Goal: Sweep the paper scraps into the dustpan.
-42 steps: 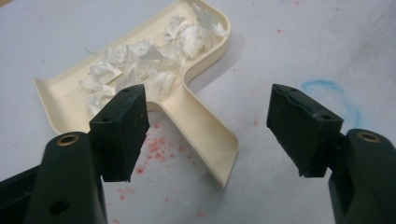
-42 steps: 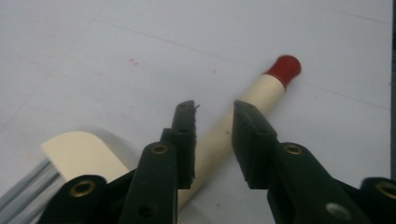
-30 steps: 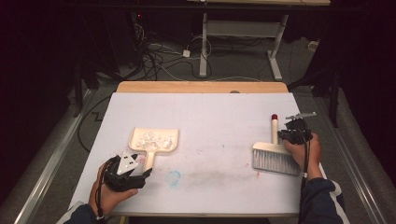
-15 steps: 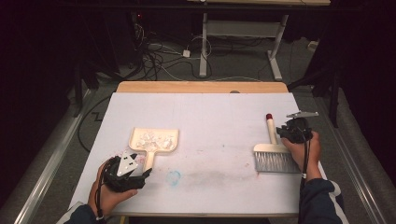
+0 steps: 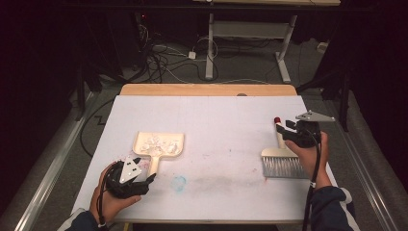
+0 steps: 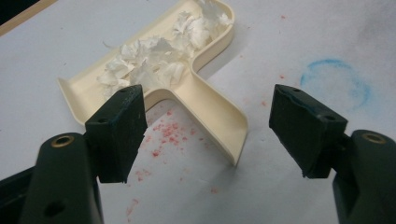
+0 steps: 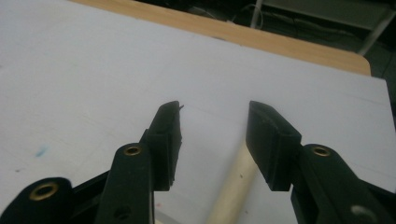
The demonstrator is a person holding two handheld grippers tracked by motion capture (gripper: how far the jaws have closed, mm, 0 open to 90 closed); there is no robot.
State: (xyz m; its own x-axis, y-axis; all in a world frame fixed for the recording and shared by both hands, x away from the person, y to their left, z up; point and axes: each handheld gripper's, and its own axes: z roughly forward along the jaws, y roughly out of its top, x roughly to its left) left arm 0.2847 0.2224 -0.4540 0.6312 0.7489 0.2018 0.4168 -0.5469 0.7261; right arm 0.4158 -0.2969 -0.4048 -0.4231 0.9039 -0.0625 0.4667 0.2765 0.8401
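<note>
Right claw [image 7: 212,140] hides brush handle [image 7: 233,189]

Between the left gripper [image 6: 205,135] fingers lies the dustpan [image 6: 187,88] handle (room either side); the brush [image 7: 233,186] handle runs between the right gripper [image 7: 212,144] fingers

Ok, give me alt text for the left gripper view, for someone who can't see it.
A cream dustpan holding torn white paper scraps lies on a white table, its handle pointing toward the open left gripper, whose two black jaws stand apart on either side of the handle end without touching it. Red specks and a faint blue ring mark the table.
</note>
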